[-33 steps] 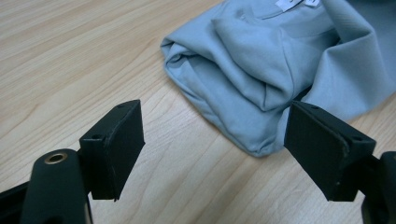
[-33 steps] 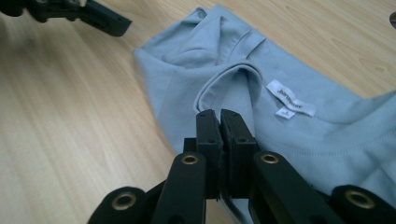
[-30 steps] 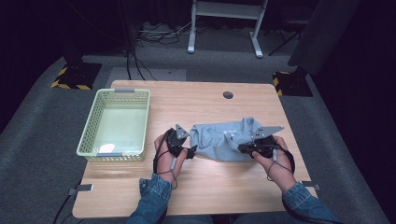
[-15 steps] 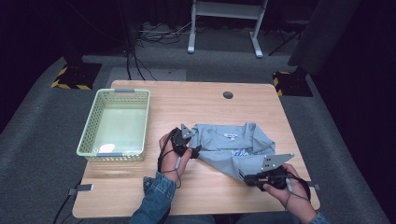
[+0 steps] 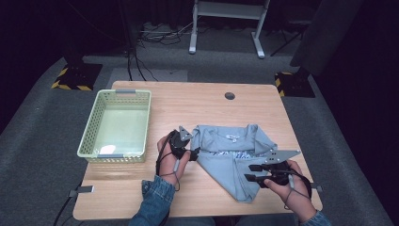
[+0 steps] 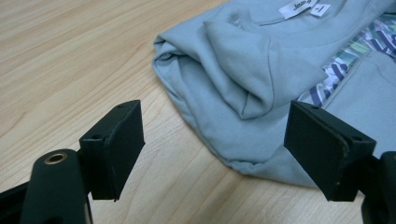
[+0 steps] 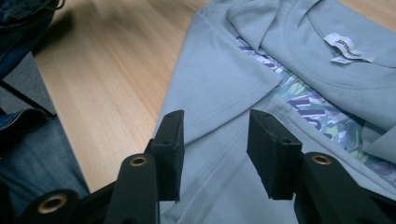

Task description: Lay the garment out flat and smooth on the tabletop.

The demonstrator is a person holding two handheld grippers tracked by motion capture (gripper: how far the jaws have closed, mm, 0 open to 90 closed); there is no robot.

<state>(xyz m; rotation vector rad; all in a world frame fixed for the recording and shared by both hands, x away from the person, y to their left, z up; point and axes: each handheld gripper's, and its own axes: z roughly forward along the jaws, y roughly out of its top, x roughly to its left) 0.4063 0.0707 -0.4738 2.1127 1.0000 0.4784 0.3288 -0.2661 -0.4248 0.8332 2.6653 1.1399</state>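
Hem dragged toward table's near edge, then let go.
Right gripper (image 5: 251, 173) jaws just parted above grey T-shirt (image 5: 230, 155), nothing pinched; left gripper (image 5: 187, 146) wide open beside folded sleeve (image 6: 243, 70); next fold pending.

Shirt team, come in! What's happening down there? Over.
Left hand-held gripper open beside shirt. Right hand-held gripper just opening above shirt, nothing pinched. Basket far off.

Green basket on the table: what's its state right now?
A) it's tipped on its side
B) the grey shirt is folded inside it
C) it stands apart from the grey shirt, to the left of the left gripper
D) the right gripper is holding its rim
C: the green basket stands upright, left of the left gripper, apart from the grey shirt lying on the table.
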